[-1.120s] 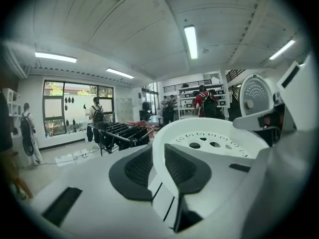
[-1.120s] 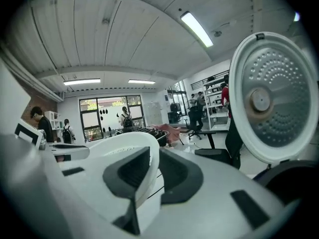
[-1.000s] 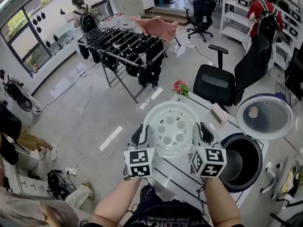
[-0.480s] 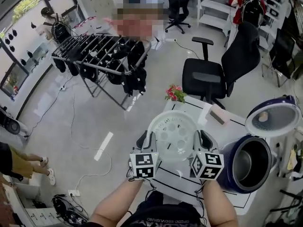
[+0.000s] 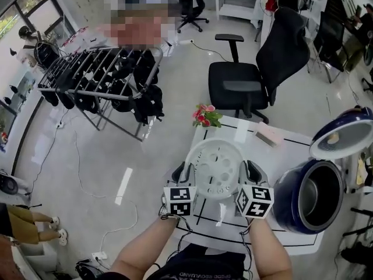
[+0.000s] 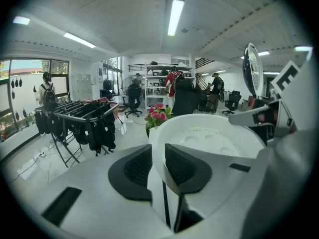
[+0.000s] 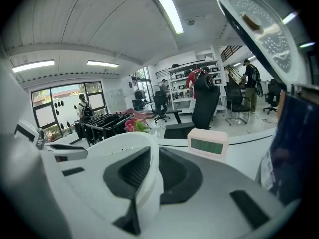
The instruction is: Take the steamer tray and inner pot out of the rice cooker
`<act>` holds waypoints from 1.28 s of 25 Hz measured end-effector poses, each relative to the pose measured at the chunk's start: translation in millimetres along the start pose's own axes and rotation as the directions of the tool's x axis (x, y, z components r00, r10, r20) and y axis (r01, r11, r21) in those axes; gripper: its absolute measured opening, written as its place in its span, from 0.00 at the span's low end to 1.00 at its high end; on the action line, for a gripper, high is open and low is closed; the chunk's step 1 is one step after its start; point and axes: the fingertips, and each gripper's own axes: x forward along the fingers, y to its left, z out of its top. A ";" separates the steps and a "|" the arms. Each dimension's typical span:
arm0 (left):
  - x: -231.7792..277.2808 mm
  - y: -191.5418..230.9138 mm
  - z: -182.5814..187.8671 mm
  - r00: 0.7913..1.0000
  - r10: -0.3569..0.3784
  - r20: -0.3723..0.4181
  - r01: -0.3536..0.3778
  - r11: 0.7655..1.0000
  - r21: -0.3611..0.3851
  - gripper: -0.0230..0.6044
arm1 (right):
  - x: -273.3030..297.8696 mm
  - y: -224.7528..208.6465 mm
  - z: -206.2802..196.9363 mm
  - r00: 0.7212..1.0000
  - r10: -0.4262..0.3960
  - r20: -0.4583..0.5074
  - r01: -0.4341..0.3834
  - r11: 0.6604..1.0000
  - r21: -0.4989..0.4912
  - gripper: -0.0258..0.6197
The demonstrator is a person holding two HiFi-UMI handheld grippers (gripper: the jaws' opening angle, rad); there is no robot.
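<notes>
The white steamer tray (image 5: 214, 168), round with holes in its floor, hangs over the left part of the white table (image 5: 291, 142). My left gripper (image 5: 187, 171) is shut on its left rim, and the rim (image 6: 155, 148) sits between the black pads. My right gripper (image 5: 247, 171) is shut on the tray's right rim (image 7: 150, 171). To the right stands the dark blue rice cooker (image 5: 306, 195) with its lid (image 5: 342, 134) up; the metal inner pot (image 5: 317, 192) shows inside it.
Pink flowers (image 5: 205, 116) stand at the table's far left corner, and a small pink clock (image 5: 268, 134) lies near the far edge. A black office chair (image 5: 247, 77) is behind the table. A drying rack with dark bags (image 5: 102, 77) stands on the floor to the left.
Both grippers have come down with the steamer tray, away from the cooker and over the left part of the table. The grip on both rims is unchanged.
</notes>
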 end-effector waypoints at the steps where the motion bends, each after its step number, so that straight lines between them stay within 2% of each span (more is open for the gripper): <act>1: 6.9 0.4 -2.8 1.000 -0.010 -0.008 0.010 1.000 0.002 0.17 | 5.4 -2.5 -5.0 1.000 -0.011 -0.008 0.011 1.000 0.006 0.13; 10: 58.4 1.7 -19.0 0.996 -0.069 -0.052 0.071 0.997 0.020 0.17 | 47.7 -24.3 -37.1 0.996 -0.069 -0.061 0.073 0.996 0.060 0.13; 18: 89.2 2.9 -29.3 0.993 -0.099 -0.069 0.101 0.995 0.023 0.17 | 70.5 -35.2 -55.3 0.991 -0.094 -0.097 0.102 0.992 0.071 0.13; 24: 96.6 4.4 -38.2 0.991 -0.103 -0.090 0.104 0.995 0.007 0.16 | 77.7 -37.1 -63.4 0.988 -0.097 -0.120 0.106 0.992 0.070 0.13; 32: 99.2 4.7 -39.2 0.990 -0.116 -0.075 0.117 0.993 0.009 0.16 | 80.1 -38.6 -68.3 0.988 -0.103 -0.118 0.107 0.994 0.028 0.13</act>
